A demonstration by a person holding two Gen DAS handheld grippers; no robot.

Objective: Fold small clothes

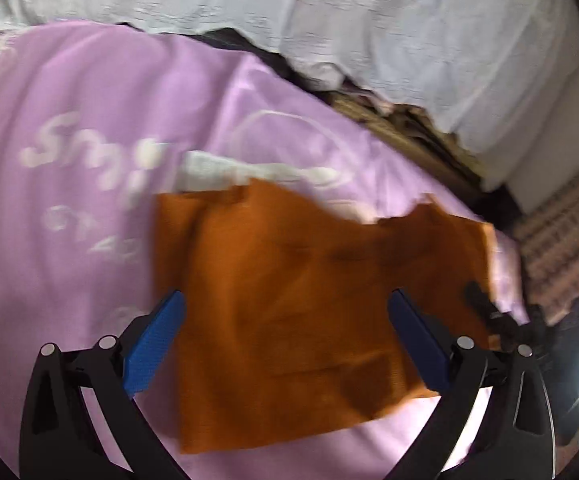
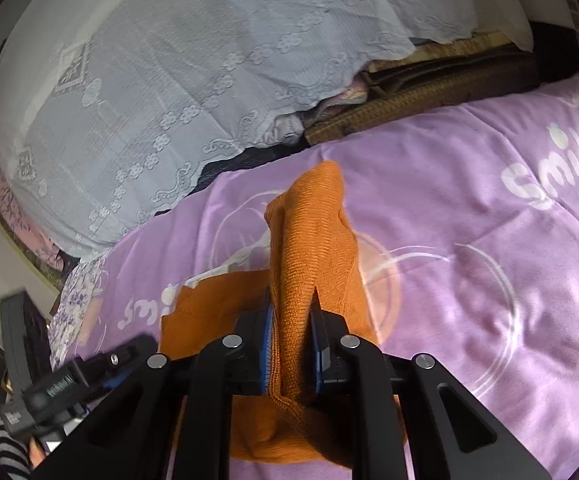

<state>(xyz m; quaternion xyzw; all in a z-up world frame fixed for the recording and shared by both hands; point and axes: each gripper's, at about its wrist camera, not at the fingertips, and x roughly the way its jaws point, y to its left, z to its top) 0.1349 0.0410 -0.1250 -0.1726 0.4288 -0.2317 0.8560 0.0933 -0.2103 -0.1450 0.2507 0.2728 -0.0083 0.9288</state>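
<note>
R fingers [image 2: 291, 316] pinch orange knit [image 2: 313, 240]; L fingers [image 1: 285, 344] spread.

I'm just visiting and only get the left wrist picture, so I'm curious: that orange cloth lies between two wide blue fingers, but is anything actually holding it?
Observer: Yes, the right gripper is shut on a bunched fold of the orange garment.
Operator: Is that fold flat on the bed?
Observer: No, it stands up in a ridge above the purple bedspread.
Operator: And the left gripper?
Observer: It shows at the lower left, beside the garment's flat part.
</note>
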